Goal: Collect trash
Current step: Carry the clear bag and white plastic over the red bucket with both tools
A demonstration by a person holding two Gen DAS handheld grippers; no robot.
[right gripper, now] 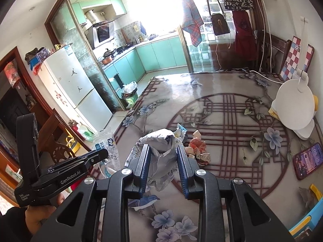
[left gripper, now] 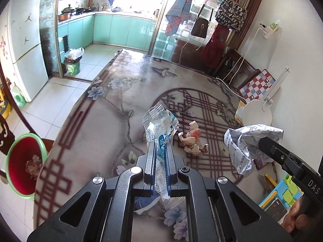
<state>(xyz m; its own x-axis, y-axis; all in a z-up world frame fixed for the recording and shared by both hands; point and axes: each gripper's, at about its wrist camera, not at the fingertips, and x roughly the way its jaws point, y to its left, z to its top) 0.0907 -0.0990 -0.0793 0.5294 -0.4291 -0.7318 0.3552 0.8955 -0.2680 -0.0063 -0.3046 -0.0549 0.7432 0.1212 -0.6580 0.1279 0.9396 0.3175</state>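
Note:
My left gripper is shut on a clear plastic wrapper with blue print and holds it above the table; the wrapper also shows in the right wrist view. My right gripper is shut on a crumpled printed paper, also lifted above the table; the paper shows in the left wrist view. A crumpled red and beige paper scrap lies on the table between the two grippers, and it shows in the right wrist view. A red bin with a green rim stands on the floor at the table's left, with trash inside.
A white lamp base and a phone sit on the table's right side. A checkered board leans at the wall. Colourful toys lie at the near right. A fridge and a kitchen waste bin stand beyond the table.

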